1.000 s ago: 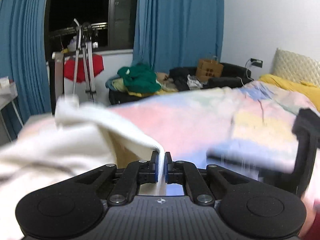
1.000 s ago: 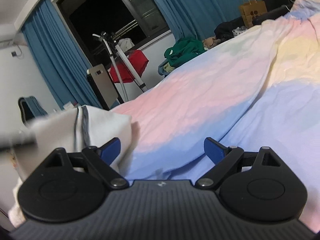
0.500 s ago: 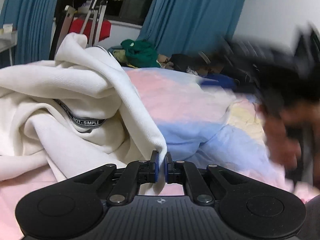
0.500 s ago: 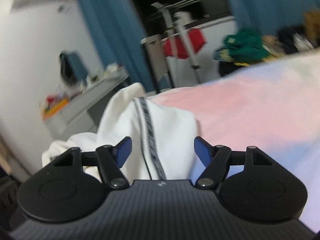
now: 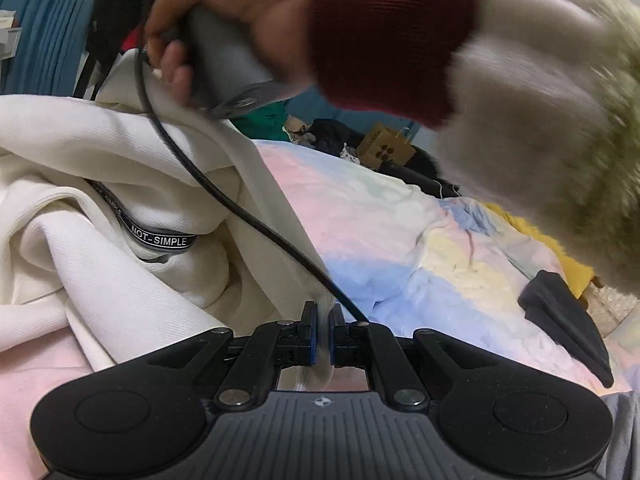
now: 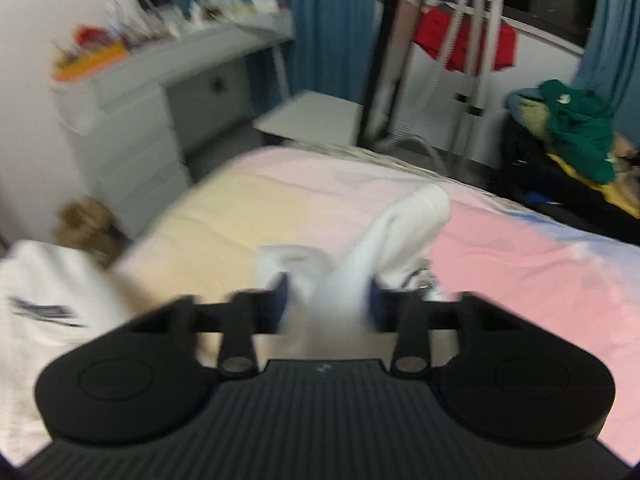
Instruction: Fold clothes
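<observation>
A cream-white garment (image 5: 100, 200) with a black "NOT-SIMPLE" neck band lies bunched on the pastel bedspread (image 5: 380, 232). My left gripper (image 5: 323, 320) is shut on an edge of it. In the left wrist view the person's right hand (image 5: 240, 8) crosses above the garment, trailing a black cable. In the blurred right wrist view my right gripper (image 6: 326, 300) has closed on a bunched fold of the white garment (image 6: 404, 216), with more of it at the left (image 6: 44, 292).
A black flat object (image 5: 560, 320) lies on the bed at right. A grey desk with drawers (image 6: 140, 100), a drying rack with red cloth (image 6: 464, 44) and a clothes pile with a green garment (image 6: 576, 128) stand beyond the bed.
My right gripper swung left over the garment and closed from open onto a fold. My left gripper kept its grip; the right hand now crosses its view.
</observation>
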